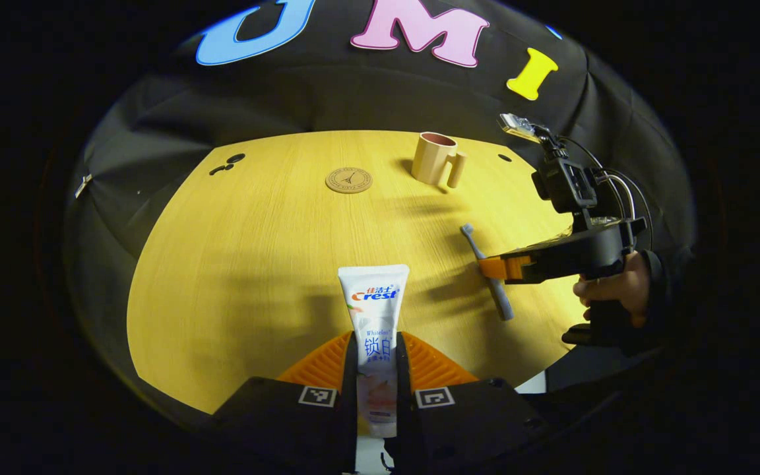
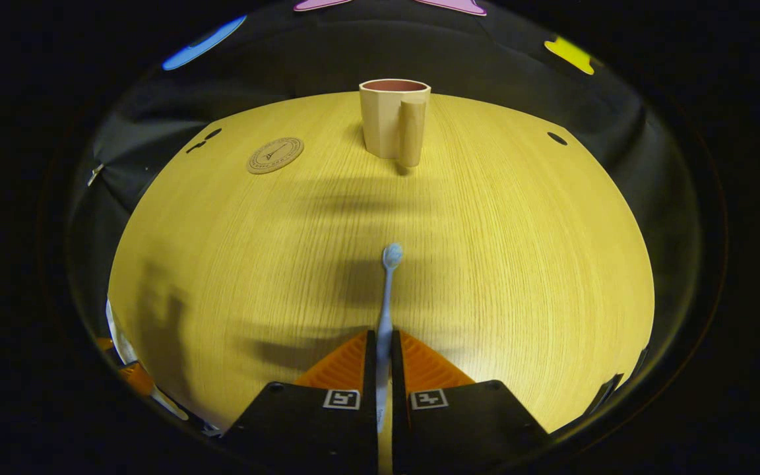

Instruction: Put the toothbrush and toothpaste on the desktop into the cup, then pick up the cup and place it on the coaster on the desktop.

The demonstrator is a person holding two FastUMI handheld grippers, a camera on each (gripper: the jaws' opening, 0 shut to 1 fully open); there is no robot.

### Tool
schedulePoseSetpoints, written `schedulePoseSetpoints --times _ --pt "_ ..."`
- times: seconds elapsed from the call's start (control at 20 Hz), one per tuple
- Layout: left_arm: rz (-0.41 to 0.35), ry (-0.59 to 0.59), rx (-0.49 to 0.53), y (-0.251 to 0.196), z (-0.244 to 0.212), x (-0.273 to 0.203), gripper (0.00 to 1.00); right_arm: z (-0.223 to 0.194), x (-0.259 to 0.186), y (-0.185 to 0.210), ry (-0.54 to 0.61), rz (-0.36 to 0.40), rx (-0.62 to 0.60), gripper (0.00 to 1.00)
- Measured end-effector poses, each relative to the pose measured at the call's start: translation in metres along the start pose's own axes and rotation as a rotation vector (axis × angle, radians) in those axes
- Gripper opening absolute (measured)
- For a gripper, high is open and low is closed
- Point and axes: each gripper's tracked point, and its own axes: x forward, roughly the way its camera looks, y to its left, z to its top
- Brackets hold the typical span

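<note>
The left gripper (image 1: 377, 369) squeezes the toothpaste (image 1: 375, 316). The right gripper (image 2: 383, 366) pinches the toothbrush (image 2: 386, 297). The cup (image 2: 393, 119) stands by the table's (image 2: 518, 231) far edge, near the coaster (image 2: 275, 155).

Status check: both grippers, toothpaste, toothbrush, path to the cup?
Left gripper shut on toothpaste. Right gripper shut on toothbrush. Cup upright, empty-looking, off the coaster. Desktop open toward the cup.
</note>
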Motion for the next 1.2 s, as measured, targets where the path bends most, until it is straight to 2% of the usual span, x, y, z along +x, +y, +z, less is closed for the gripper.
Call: schedulePoseSetpoints --times 0.05,0.25,0.3,0.35,0.4,0.45,0.5,0.6,0.65,0.85,1.0,1.2 --pt "-0.003 -0.004 -0.001 0.0 0.001 0.0 0.29 -0.003 -0.002 0.0 0.02 0.0 0.004 0.09" --pt "-0.024 -0.007 -0.018 -0.008 0.006 0.005 0.29 -0.006 -0.006 0.005 0.032 0.034 -0.042 0.05" --pt "-0.024 -0.004 -0.015 -0.01 0.009 0.008 0.29 -0.007 -0.004 0.003 0.031 0.041 -0.054 0.0" --pt "-0.02 -0.009 -0.009 -0.012 0.016 0.011 0.29 -0.007 -0.006 0.001 0.032 0.051 -0.055 0.05" --pt "-0.016 -0.018 -0.005 -0.014 0.024 0.013 0.34 -0.004 -0.007 -0.004 0.025 0.057 -0.048 0.05" --pt "-0.011 -0.031 -0.005 -0.017 0.035 0.016 0.29 -0.001 -0.009 -0.01 0.017 0.067 -0.033 0.05" --pt "-0.009 -0.045 -0.008 -0.021 0.048 0.018 0.24 0.003 -0.012 -0.016 0.01 0.081 -0.013 0.05" --pt "-0.014 -0.084 -0.019 -0.032 0.08 0.021 0.24 0.014 -0.021 -0.032 -0.007 0.108 0.028 0.05" --pt "-0.016 -0.108 -0.027 -0.038 0.098 0.022 0.29 0.018 -0.026 -0.043 -0.017 0.118 0.039 0.05" --pt "-0.027 -0.23 -0.046 -0.063 0.18 0.03 0.29 0.04 -0.04 -0.08 -0.066 0.15 0.025 0.05" --pt "-0.026 -0.315 -0.033 -0.079 0.237 0.042 0.29 0.056 -0.051 -0.098 -0.088 0.213 0.052 0.05" --pt "-0.026 -0.401 -0.005 -0.098 0.297 0.068 0.29 0.084 -0.052 -0.12 -0.132 0.24 0.072 0.05"
